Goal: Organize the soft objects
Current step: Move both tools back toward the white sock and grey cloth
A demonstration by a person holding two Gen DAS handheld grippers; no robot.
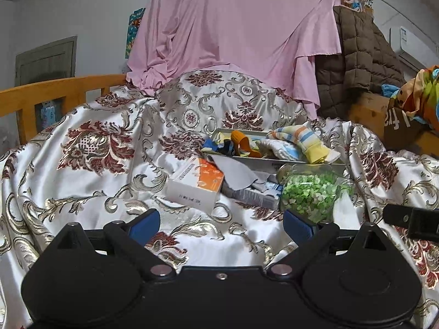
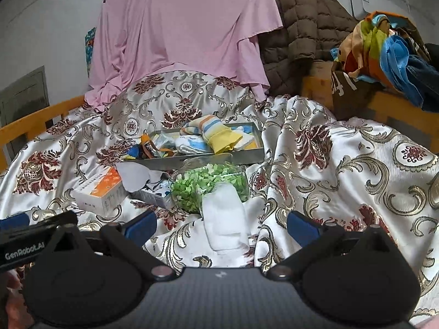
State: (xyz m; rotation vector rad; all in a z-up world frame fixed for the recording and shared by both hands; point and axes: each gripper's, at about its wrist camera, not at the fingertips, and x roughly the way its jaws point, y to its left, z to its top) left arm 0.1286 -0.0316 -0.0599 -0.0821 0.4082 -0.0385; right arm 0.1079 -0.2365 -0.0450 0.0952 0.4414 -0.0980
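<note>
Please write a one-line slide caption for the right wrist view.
Open right gripper hovers over a white sock on the patterned bedspread, before a metal tray of socks.

Bedspread (image 2: 329,164): white satin, maroon/gold floral. Sheet (image 2: 178,27): plain pink. Jacket (image 2: 301,19): brown quilted. Sock (image 2: 216,134): yellow cuff, orange/blue stripes. Cloth (image 2: 225,219): white. Jar (image 2: 208,183): green bits. Box (image 2: 101,192): orange/white.

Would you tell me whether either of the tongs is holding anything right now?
Nothing is held. The left tongs and right tongs are both open and empty; the white sock lies on the bedspread between the right fingers, ungripped.
</note>
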